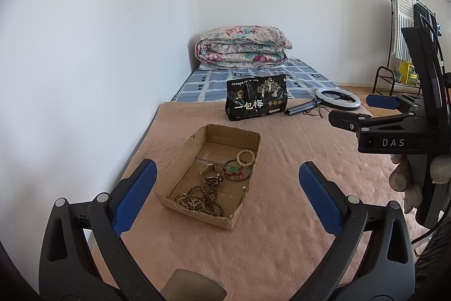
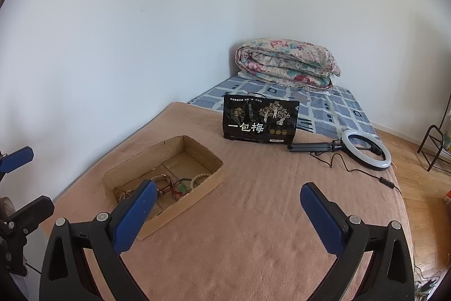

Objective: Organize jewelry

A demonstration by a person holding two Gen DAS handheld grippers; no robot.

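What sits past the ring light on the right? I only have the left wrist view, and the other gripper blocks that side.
Observer: In the right wrist view the ring light lies flat at the blanket's far right edge, its folded tripod pointing toward the black snack bag.
Operator: Any cable?
Observer: Yes, a thin black cord with an inline switch trails off the blanket edge toward the wooden floor.
Operator: Is the right gripper holding anything?
Observer: No. The right gripper is open and empty above bare blanket, right of the cardboard box with the jewelry.
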